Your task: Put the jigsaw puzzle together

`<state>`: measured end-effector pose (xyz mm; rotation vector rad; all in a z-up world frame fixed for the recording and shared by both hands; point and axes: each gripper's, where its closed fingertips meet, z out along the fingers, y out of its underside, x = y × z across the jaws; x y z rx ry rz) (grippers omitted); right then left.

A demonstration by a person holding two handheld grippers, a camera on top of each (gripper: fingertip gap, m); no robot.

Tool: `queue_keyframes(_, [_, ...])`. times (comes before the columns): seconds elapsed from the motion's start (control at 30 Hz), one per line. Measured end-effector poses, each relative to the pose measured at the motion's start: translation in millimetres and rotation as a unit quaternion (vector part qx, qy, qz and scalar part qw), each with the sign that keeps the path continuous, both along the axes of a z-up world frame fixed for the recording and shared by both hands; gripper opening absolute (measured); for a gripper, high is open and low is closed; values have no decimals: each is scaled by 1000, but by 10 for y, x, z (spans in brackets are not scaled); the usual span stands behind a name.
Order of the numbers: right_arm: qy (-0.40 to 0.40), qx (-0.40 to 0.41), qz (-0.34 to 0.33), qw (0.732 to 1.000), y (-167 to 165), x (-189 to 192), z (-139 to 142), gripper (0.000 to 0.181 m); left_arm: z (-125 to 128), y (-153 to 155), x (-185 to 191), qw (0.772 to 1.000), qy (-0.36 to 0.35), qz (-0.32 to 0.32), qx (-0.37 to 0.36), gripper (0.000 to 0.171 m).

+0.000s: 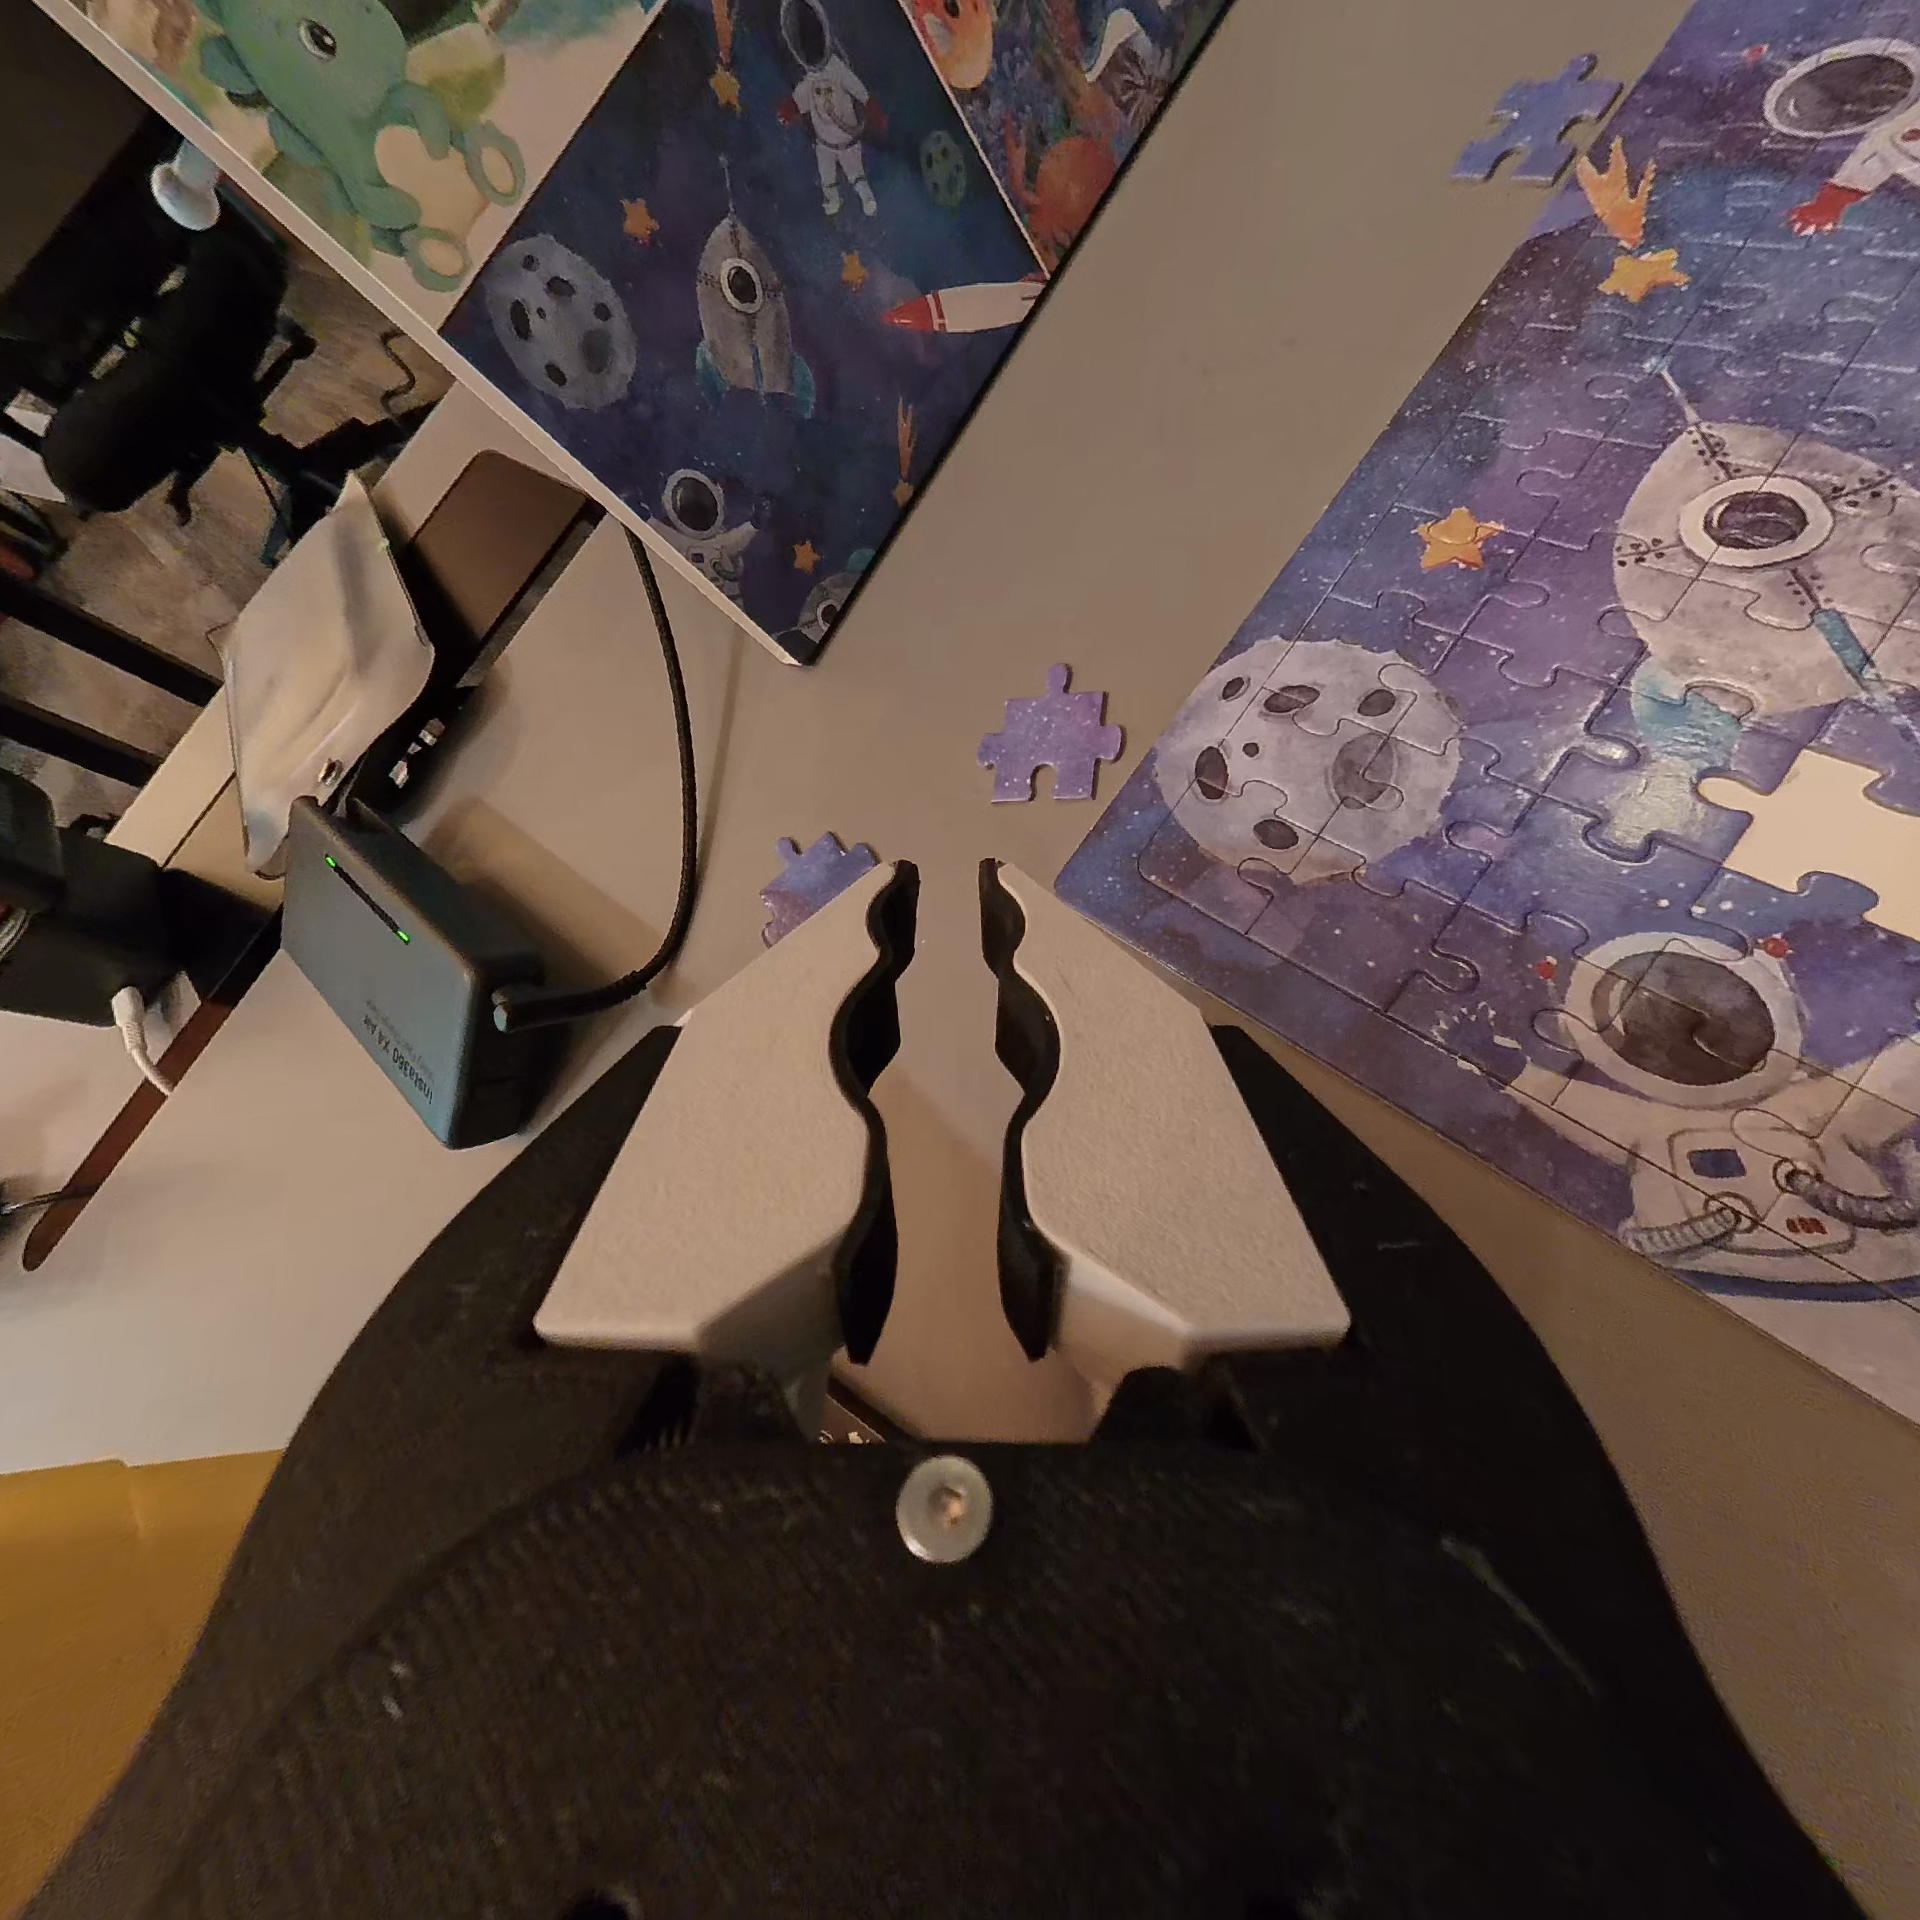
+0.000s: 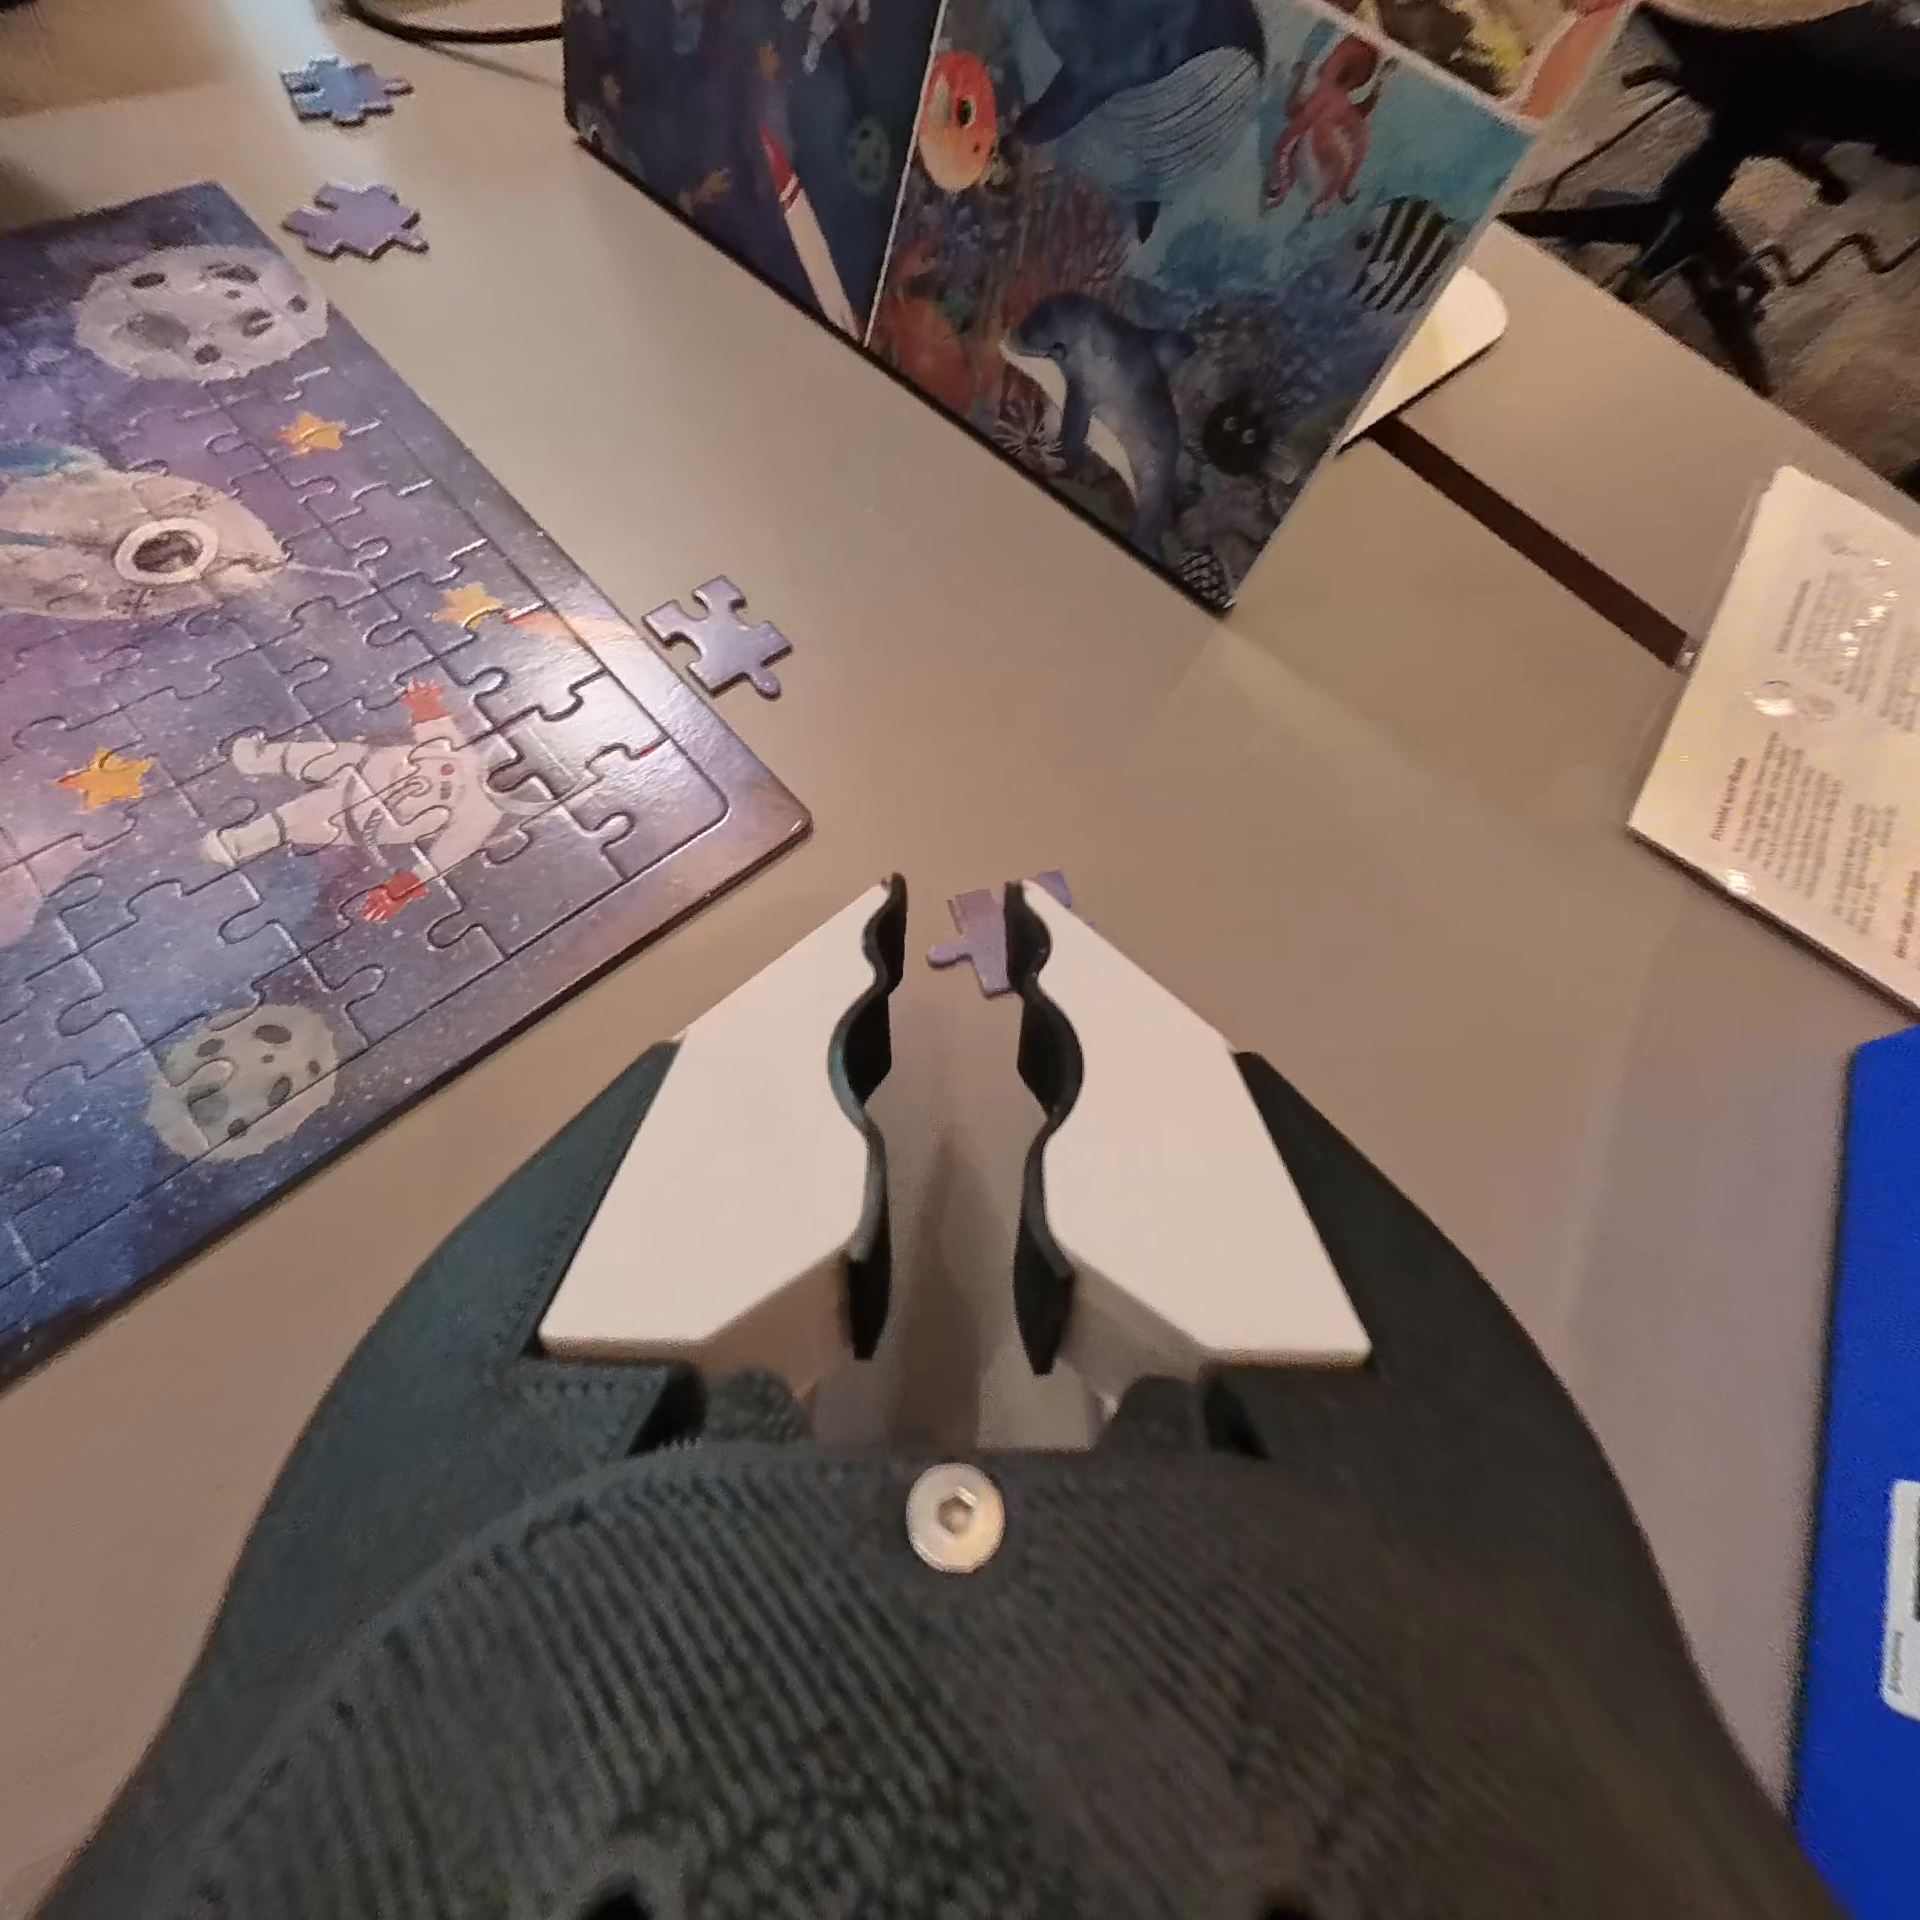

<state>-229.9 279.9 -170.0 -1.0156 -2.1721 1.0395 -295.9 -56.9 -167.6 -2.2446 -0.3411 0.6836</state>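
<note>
The right tool point(image 2: 943, 896), fingers apart and empty, hovers at frame centre over a loose purple puzzle piece point(image 2: 971, 943) lying just right of its gap.

The puzzle point(image 1: 1538, 727) is deep blue and violet, speckled with white dots, and carries grey cratered moons, a grey rocket, orange stars and white astronauts with red gloves; one gap point(image 1: 1808, 831) in it shows cream. The loose pieces point(image 1: 1051, 740) are plain violet-blue with fine white specks. The table point(image 1: 1195, 416) is a flat beige-grey. The box point(image 2: 1091, 260) shows a dark blue space scene on one face and a turquoise sea scene on another (orange fish, red octopus, striped black-and-white fish). Both grippers have white fingers point(image 2: 758, 1122) with black wavy pads point(image 1: 883, 997). A bright blue pad point(image 2: 1870, 1403) lies at the right edge, and a white printed card point(image 2: 1787, 727) beyond it.
</note>
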Motion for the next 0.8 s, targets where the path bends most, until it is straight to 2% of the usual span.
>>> queue_keyframes(0.37, [84, -78, -38, 993, 135, -59, 452, 19, -16, -1, -1, 1000, -2, 0, -2, 11])
queue_keyframes(0.8, [97, -78, -31, 992, 50, -57, 505, 21, -88, -8, -15, 1000, -14, 3, -7, 12])
